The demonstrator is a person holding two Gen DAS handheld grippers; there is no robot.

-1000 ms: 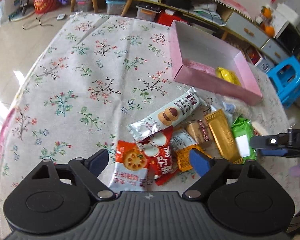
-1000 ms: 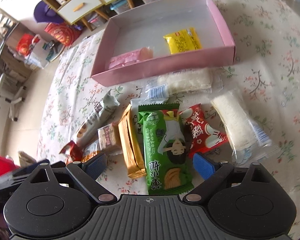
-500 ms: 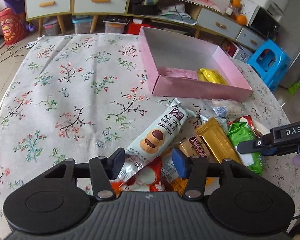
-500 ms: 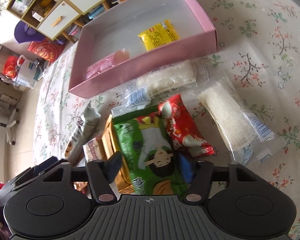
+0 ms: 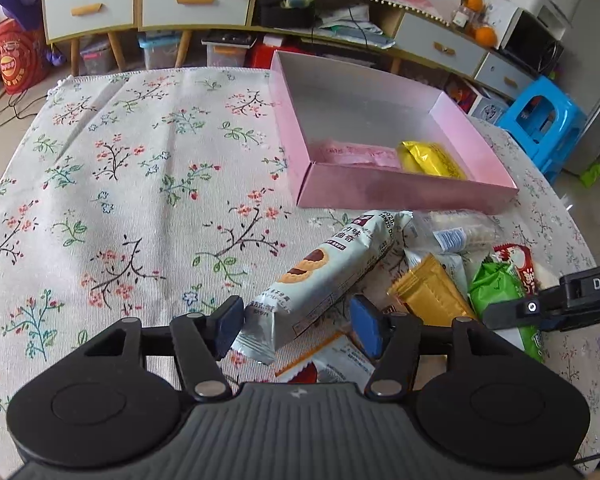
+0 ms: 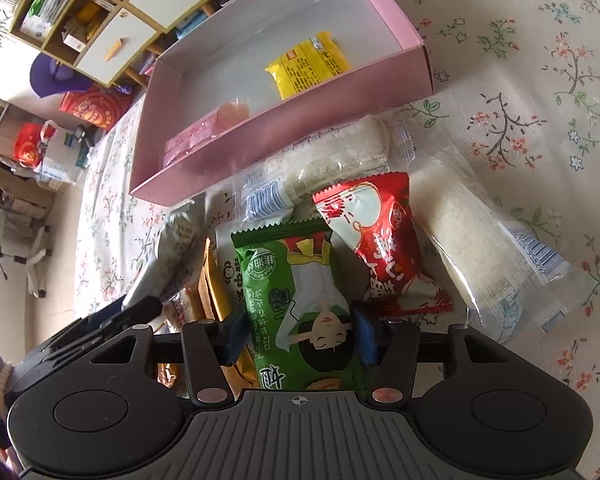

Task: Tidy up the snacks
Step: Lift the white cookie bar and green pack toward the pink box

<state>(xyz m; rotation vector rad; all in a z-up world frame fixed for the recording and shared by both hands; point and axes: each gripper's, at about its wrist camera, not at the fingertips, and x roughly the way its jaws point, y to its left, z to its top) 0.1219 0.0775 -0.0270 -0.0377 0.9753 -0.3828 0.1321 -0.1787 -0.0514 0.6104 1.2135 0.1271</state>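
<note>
Our left fingers (image 5: 296, 330) straddle the near end of the cookie pack (image 5: 320, 276), whose long axis runs toward 1 o'clock at the pink box (image 5: 404, 190); they are opening and we cannot tell if the pads press it. Our right fingers (image 6: 300, 334) clench the green pack (image 6: 300, 300), its length toward 12 o'clock. The box holds a yellow packet (image 6: 308, 66) and a pink one (image 6: 204, 130).

floral tablecloth (image 5: 132, 184) covers table | far: white-drawer cabinets (image 5: 140, 4), oranges (image 5: 485, 35) on top at right | far left floor: red bag (image 5: 14, 60) | far right floor: blue plastic stool (image 5: 548, 120) | purple cap (image 6: 54, 76) by shelves
</note>
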